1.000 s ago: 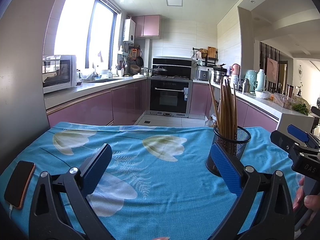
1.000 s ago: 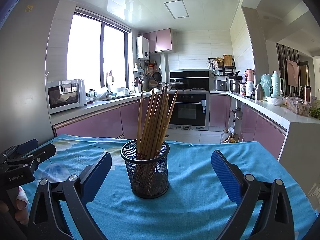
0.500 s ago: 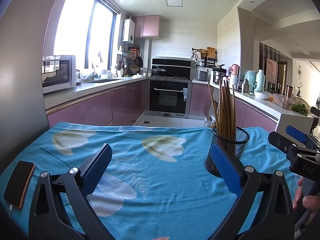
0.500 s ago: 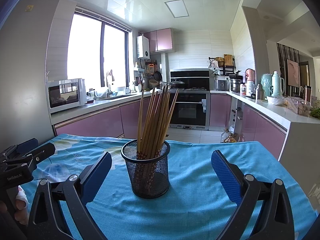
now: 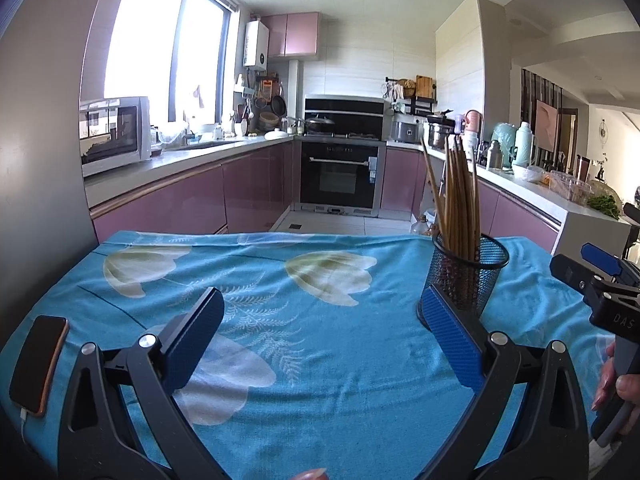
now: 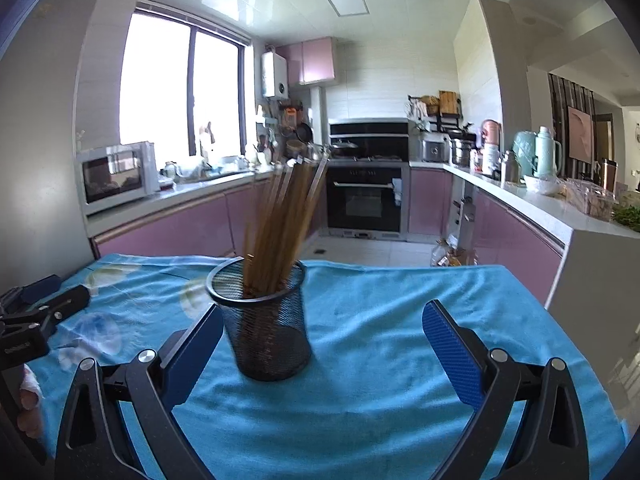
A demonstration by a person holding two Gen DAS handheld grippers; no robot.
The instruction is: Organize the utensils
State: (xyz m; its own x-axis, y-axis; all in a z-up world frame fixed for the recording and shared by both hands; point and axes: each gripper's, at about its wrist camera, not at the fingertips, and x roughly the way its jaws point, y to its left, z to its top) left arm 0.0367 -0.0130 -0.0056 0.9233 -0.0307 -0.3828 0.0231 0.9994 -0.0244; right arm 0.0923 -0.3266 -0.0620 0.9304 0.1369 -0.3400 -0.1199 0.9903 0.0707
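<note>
lettering "das" marks right gripper (image 5: 612,280), jaws apart.

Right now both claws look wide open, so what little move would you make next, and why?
Probably ease the right claw forward and a little left, so the mesh cup of chopsticks sits squarely between its fingers. The cup stands upright on the blue cloth, close by the claw's left finger rather than centred. The left claw is open, with the cup off near its right finger.
</note>
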